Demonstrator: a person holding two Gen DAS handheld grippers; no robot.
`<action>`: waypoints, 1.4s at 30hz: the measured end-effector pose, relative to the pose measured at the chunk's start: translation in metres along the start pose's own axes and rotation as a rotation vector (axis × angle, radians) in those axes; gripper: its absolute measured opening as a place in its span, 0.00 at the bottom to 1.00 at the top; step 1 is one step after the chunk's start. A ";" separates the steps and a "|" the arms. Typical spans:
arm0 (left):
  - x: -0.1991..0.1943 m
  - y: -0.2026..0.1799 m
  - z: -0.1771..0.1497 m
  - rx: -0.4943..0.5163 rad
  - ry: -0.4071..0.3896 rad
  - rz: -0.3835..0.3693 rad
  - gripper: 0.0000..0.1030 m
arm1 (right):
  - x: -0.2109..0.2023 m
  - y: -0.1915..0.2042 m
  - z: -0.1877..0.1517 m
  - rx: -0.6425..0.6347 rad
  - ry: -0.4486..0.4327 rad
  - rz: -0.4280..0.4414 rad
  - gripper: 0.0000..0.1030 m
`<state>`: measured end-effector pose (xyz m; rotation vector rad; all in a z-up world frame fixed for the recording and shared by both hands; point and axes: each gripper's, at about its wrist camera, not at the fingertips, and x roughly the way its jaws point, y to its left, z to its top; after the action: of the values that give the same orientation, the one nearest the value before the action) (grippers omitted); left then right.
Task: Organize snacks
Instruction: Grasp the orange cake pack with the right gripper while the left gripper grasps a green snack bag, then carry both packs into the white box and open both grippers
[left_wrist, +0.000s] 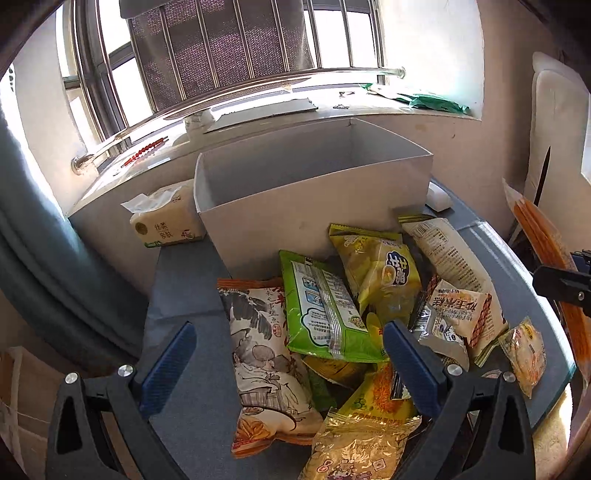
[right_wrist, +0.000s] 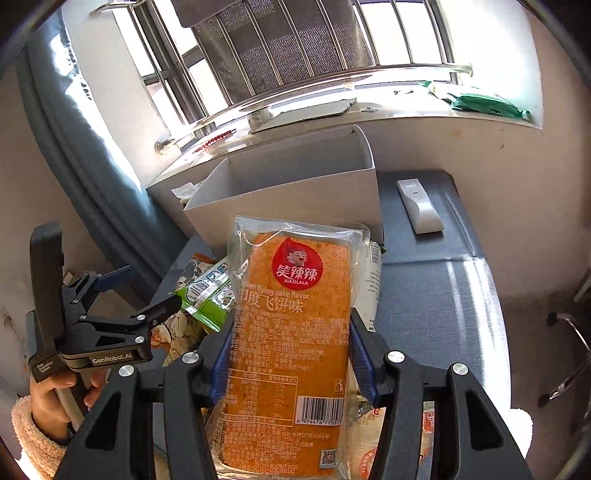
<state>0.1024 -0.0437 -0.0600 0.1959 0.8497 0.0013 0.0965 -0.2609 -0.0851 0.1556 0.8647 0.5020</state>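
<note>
- The right gripper (right_wrist: 290, 354) is clamped on an orange flatbread packet (right_wrist: 291, 332); its blue pads (right_wrist: 360, 354) press the packet's two long edges, so the flat pack stands upright with its printed face toward the camera, probably so it can be slid into the box on end
- That packet is clear film over an orange slab, with a red drop-shaped logo near the top, dense print below and a barcode at about 5 o'clock on its face; the film looks slippery, so an edge grip may let it sag
- The white box (left_wrist: 314, 199) stands open-topped at 12 o'clock from the snack pile (left_wrist: 351, 314), its near wall touching the top packets; what shows of its inside looks empty, so the sorting is judged barely begun
- The left gripper (left_wrist: 288, 354) hangs with its jaws wide apart over the pile, holding nothing; a cream packet with an ink drawing (left_wrist: 266, 350) and a green packet (left_wrist: 321, 314) lie between its fingers, likely the next pick
- The pile lies loose and overlapping on the grey surface (left_wrist: 184, 302); a tissue pack (left_wrist: 166, 221) sits at 9 o'clock of the box, a white remote (right_wrist: 419, 206) at 3 o'clock
- A hand (right_wrist: 55, 398) in a fleecy sleeve grips the left gripper's handle
</note>
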 end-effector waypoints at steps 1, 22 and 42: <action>0.013 -0.007 0.005 0.035 0.037 0.022 1.00 | 0.000 -0.001 -0.002 0.008 -0.001 0.007 0.57; 0.029 -0.003 0.024 0.060 0.052 -0.100 0.14 | 0.003 -0.007 -0.012 0.002 0.019 0.000 0.57; 0.007 0.105 0.138 -0.328 -0.263 -0.238 0.14 | 0.066 0.003 0.140 -0.067 -0.082 -0.038 0.57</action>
<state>0.2184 0.0363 0.0414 -0.2102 0.5952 -0.1054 0.2379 -0.2168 -0.0391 0.0972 0.7682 0.4850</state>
